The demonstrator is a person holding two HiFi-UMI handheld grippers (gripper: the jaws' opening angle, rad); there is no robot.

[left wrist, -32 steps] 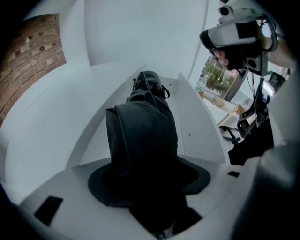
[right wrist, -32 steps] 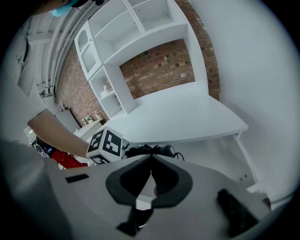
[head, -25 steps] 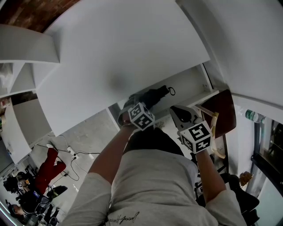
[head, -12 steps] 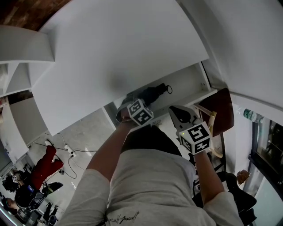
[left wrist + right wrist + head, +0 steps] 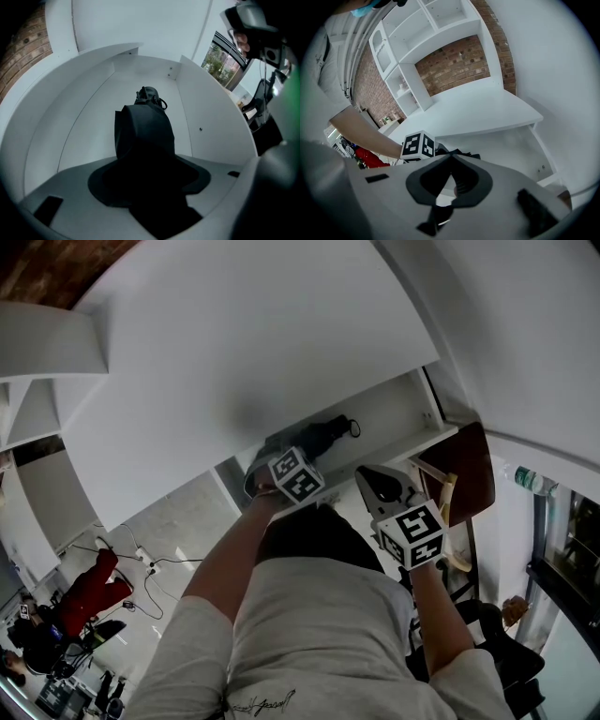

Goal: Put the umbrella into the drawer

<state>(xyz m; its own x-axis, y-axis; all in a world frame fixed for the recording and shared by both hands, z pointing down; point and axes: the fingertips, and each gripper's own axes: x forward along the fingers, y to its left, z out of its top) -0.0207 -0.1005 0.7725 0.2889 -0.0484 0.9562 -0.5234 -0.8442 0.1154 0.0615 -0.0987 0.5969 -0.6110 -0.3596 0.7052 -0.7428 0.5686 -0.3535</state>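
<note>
A folded black umbrella (image 5: 326,434) lies lengthwise in the open white drawer (image 5: 398,409) under the desk top. My left gripper (image 5: 281,450) points steeply down into the drawer and is shut on the umbrella's near end. In the left gripper view the umbrella (image 5: 143,133) fills the space between the jaws of the left gripper (image 5: 145,187) and runs toward the back of the drawer (image 5: 91,119), strap end farthest. My right gripper (image 5: 377,480) hovers right of the drawer front, shut and holding nothing. In the right gripper view the tips of the right gripper (image 5: 450,161) meet.
The white desk top (image 5: 253,334) overhangs the drawer. A wooden chair (image 5: 466,474) stands right of the drawer, with a bottle (image 5: 527,483) beyond it. A red object (image 5: 86,592) and cables lie on the floor at the left. White shelves (image 5: 412,42) stand against a brick wall.
My left gripper has sunk slightly into the drawer with the umbrella. The right gripper has stayed about where it was.
</note>
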